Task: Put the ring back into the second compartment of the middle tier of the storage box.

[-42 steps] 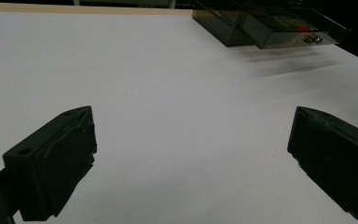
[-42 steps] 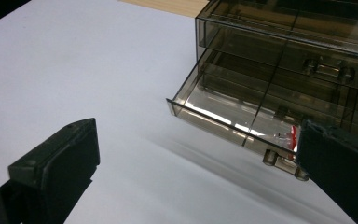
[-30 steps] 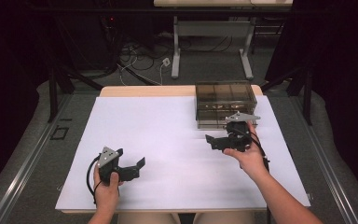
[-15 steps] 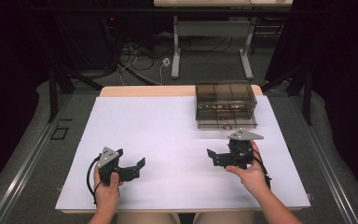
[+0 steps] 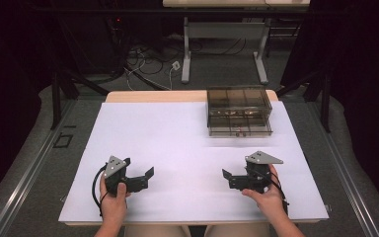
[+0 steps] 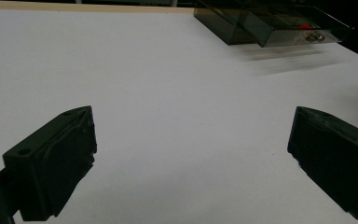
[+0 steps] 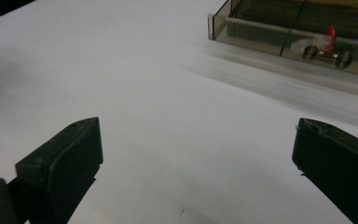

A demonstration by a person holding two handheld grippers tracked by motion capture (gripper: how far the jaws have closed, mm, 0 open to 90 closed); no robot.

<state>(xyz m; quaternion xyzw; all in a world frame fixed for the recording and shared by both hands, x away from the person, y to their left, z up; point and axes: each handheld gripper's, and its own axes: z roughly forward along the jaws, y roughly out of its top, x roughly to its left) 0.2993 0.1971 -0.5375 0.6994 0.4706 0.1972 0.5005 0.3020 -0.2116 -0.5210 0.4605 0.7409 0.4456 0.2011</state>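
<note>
A smoky clear drawer box [image 5: 238, 109] stands at the back right of the white table [image 5: 177, 143]. Its lower drawer [image 5: 240, 130] sticks out a little toward me, with a small red piece [image 7: 330, 33] and metal bits [image 7: 326, 52] inside. My right gripper [image 5: 228, 180] rests near the front right, open and empty, jaws pointing left. At the front left, my left gripper [image 5: 147, 178] is open and empty, jaws pointing right. The box [image 6: 270, 21] lies far ahead in the left gripper view, well beyond the open left gripper [image 6: 191, 154]. Bare white surface lies under the right gripper [image 7: 196, 158].
Beyond the table's far edge stand a desk frame [image 5: 224, 44] and loose cables [image 5: 148, 59] on the floor. Dark curtains close in both sides. A wide stretch of white tabletop separates the two grippers.
My right gripper has drawn back from the front of the drawer box toward the table's near edge and turned its jaws left. The left gripper has stayed put.
</note>
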